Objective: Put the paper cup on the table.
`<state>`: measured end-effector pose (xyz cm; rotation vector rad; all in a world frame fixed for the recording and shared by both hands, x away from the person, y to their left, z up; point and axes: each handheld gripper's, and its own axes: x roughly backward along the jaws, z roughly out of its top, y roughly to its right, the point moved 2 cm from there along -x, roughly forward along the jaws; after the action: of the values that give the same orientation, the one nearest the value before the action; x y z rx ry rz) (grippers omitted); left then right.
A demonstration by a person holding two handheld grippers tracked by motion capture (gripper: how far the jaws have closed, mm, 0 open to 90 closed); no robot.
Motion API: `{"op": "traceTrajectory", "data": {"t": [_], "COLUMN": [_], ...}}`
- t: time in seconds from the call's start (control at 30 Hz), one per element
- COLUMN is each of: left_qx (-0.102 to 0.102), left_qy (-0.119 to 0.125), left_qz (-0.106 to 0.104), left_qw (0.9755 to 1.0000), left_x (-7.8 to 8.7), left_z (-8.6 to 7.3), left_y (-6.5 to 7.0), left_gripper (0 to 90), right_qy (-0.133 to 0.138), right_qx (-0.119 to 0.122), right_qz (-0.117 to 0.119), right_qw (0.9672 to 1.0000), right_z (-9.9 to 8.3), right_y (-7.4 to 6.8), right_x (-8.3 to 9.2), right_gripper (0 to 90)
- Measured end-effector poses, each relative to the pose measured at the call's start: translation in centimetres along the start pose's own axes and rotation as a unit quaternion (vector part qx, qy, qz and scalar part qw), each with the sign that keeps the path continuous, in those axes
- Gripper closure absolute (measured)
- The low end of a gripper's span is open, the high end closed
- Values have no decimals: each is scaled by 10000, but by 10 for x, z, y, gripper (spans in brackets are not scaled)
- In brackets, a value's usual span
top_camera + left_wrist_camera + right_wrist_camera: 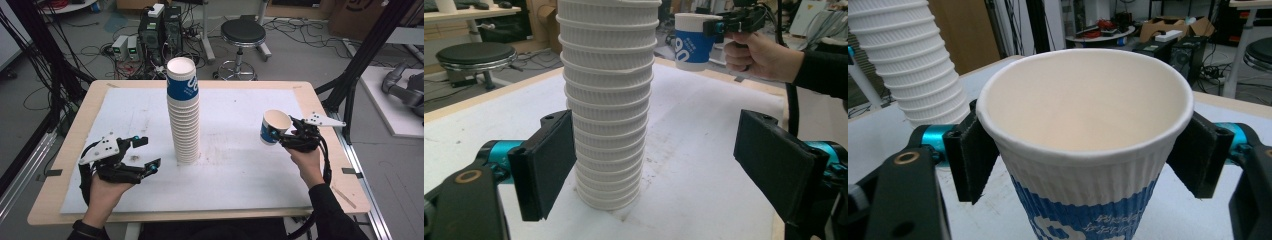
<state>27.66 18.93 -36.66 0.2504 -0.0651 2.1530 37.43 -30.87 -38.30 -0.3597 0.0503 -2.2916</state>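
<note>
Right hand-held gripper (286, 134), right of frame, raised above tabletop (240, 190), clamping single cup (274, 127); left hand-held gripper (145, 152), lower left, released beside cup stack (183, 112); cup base cropped in right gripper view.

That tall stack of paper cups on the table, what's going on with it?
A person is working with a handheld gripper in each hand. The right gripper is clamped on a single blue-and-white cup, held in the air to the right of the stack of cups. The stack stands upright in the middle of the white mat. The left gripper sits open near the stack's base, its jaws apart and touching nothing.
</note>
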Motion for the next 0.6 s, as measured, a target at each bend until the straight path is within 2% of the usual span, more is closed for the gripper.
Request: {"op": "traceTrajectory", "data": {"t": [0.27,0.43,0.6], "left_qx": [-18,48,61], "left_qy": [-9,35,45], "left_qz": [-21,-68,-92], "left_qw": [10000,10000,9999], "left_x": [-1,-1,-1], "left_z": [0,0,-1], "left_y": [1,0,0], "left_gripper": [170,170,171], "right_qy": [-66,-76,-95], "right_qx": [-131,-215,-380], "right_qz": [-155,-243,-276], "right_qw": [9998,9994,9989], "right_z": [-12,-20,-29], "right_y": [7,11,17], "right_x": [-7,-14,-19], "right_gripper": [229,229,237]}}
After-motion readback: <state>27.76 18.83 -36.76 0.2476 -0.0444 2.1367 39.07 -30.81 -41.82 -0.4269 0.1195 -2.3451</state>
